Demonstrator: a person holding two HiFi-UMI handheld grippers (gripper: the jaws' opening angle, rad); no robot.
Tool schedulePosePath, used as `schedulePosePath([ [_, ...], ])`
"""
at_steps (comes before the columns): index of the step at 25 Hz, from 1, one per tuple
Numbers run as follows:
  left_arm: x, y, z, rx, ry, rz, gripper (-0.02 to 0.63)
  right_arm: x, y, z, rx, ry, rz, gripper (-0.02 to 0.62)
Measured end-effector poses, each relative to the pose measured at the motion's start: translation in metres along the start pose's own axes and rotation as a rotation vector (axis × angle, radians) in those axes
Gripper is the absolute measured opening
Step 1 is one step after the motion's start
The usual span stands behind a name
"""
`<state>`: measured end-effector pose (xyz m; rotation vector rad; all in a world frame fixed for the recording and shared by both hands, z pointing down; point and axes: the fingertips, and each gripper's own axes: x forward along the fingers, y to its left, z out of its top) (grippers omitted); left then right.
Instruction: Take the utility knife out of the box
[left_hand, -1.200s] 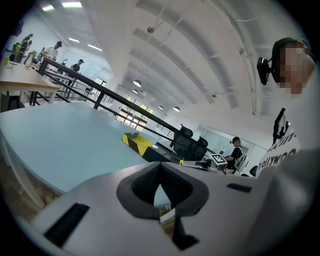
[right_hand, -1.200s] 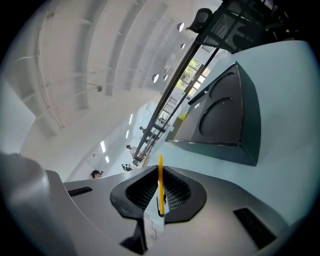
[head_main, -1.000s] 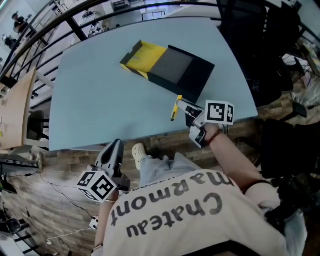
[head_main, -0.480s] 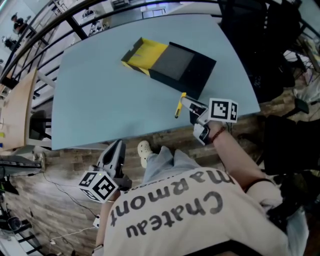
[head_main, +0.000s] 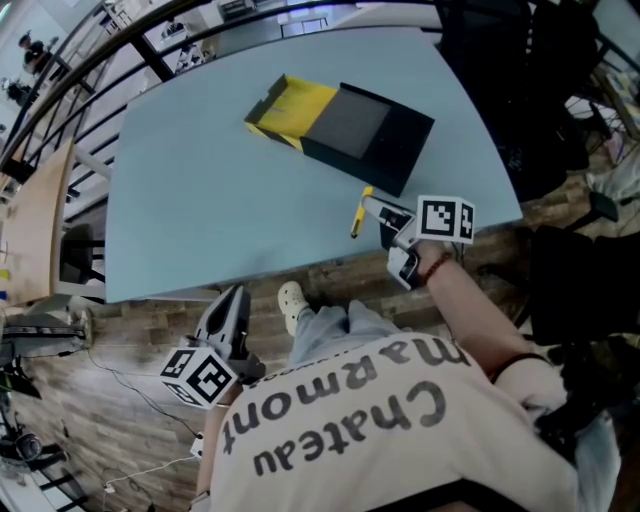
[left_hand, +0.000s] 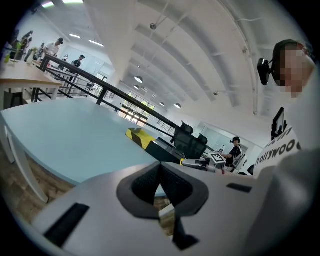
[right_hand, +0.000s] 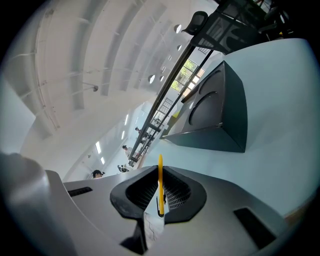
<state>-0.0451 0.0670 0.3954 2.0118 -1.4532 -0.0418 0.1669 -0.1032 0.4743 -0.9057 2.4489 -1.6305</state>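
The black box (head_main: 365, 130) with its yellow flap (head_main: 290, 108) lies on the light blue table (head_main: 200, 200). Just off the box's near corner, my right gripper (head_main: 372, 210) is shut on the yellow utility knife (head_main: 357, 212), outside the box near the table's front edge. In the right gripper view the knife (right_hand: 160, 182) stands edge-on between the jaws of the right gripper (right_hand: 160, 175), with the box (right_hand: 220, 117) ahead. My left gripper (head_main: 233, 298) hangs below the table's front edge over the floor, shut on nothing. The left gripper (left_hand: 161, 169) points towards the box (left_hand: 150, 142).
Wood-pattern floor (head_main: 120, 350) lies below the table's front edge, with the person's shoe (head_main: 288, 298) on it. Black office chairs (head_main: 520, 90) stand at the right. A wooden desk (head_main: 30, 220) stands at the far left. A dark railing (head_main: 120, 30) runs behind the table.
The right gripper and the knife have shifted slightly to the right, away from the box's corner. The left gripper has stayed low by the floor.
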Motion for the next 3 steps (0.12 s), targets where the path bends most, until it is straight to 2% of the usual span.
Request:
schedulePosePath([
  [3,-0.0041,0.0013,-0.0021,-0.009,-0.003,0.002,0.002,-0.0003,0.0017,-0.0028,0.003,0.003,-0.002,0.052],
])
